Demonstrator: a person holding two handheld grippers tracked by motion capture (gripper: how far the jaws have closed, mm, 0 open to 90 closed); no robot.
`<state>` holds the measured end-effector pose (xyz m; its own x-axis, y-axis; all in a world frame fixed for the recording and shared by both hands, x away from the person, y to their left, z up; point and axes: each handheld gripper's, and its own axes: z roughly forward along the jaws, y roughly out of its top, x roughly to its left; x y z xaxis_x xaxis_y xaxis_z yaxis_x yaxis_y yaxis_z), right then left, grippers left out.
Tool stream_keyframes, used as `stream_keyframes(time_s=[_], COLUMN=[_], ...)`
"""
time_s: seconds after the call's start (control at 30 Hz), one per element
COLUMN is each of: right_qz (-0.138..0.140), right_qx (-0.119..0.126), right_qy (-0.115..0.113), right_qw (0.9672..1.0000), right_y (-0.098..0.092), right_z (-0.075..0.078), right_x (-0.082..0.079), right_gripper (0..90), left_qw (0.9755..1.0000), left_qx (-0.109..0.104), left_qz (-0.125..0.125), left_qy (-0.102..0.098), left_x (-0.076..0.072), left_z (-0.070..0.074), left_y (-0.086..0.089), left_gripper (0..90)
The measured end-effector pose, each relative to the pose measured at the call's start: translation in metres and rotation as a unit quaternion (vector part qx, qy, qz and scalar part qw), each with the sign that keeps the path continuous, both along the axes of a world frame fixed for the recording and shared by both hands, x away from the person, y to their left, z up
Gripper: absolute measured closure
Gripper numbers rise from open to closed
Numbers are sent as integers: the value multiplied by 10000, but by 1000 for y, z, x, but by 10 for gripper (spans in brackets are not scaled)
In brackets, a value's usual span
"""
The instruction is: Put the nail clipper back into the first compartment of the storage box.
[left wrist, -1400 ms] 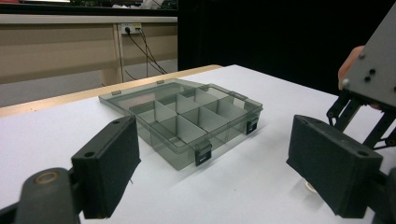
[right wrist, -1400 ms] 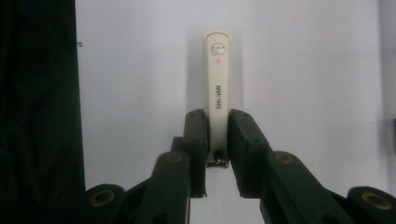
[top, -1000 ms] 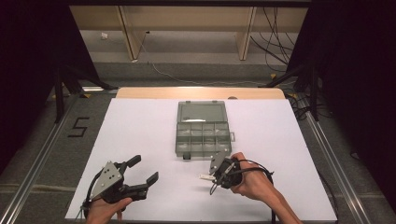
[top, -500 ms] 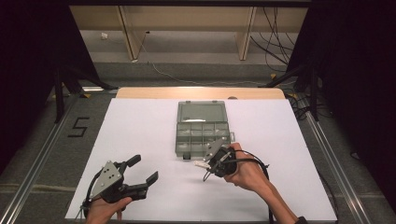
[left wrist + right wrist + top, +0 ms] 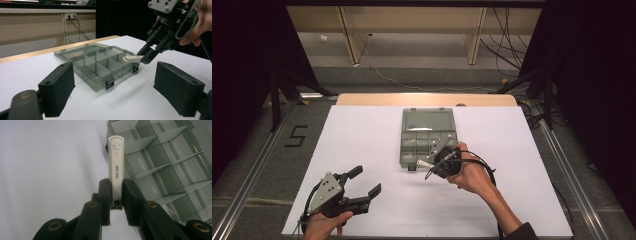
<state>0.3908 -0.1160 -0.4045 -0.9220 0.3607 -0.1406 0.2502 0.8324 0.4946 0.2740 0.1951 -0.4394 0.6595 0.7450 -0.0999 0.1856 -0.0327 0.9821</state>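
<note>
our left hand-held gripper (image 5: 362,189) sits low at the near left of the white tabletop (image 5: 362,145), and we hold it with its two black jaws spread wide apart and nothing between them; the grey three-cornered plate on top of it faces up in the high view. from its own camera we look between the two padded jaws across the tabletop to a smoky clear organizer box (image 5: 97,65) with its lid laid flat open behind it, its dividers forming two rows of small compartments, and two black latches on its near edge. in the high view that organizer box (image 5: 428,137) lies at the middle of the tabletop, well apart from our left hand-held gripper. moving right, our right hand-held gripper (image 5: 432,167) is held above the tabletop at the box's near right corner, jaws clamped on a slim white nail clipper (image 5: 424,163) that juts out to the left. in the left gripper view the nail clipper (image 5: 132,58) hangs level just over the box's near right edge, clear of the tabletop. in the right gripper view the jaws pinch the nail clipper (image 5: 116,167) at its near end, and its far end, marked with a small cartoon figure and lettering along its body, reaches the outer wall of the organizer box (image 5: 172,167). our right hand (image 5: 474,172) wraps the gripper body, cable looping beside it.
</note>
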Motion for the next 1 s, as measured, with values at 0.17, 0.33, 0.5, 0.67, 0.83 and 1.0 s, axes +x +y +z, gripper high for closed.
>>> stream_keyframes(time_s=[0.17, 0.33, 0.5, 0.67, 0.83, 1.0], right_qz=[-18, -65, -149, -212, -328, -476], right_qx=[28, 78, 143, 177, 244, 264], right_qy=[-56, -88, -114, -109, -114, -62], right_qw=[10000, 9999, 9997, 9996, 9991, 9985], right_y=[2, 4, 7, 10, 16, 20], right_z=[2, 4, 5, 5, 9, 10], right_x=[6, 12, 20, 26, 35, 42], right_gripper=[775, 775, 775, 775, 775, 774], left_qw=[10000, 10000, 10000, 10000, 10000, 10000], left_qx=[0, 2, 1, 0, 7, 0], left_qz=[2, -3, -5, -3, -2, -10], left_qy=[-2, -4, -2, -3, -11, -3], left_x=[0, 0, 0, 0, 0, 0], left_z=[0, 0, 0, 0, 0, 0], left_y=[0, 0, 0, 0, 0, 0], left_gripper=[161, 161, 161, 161, 161, 160])
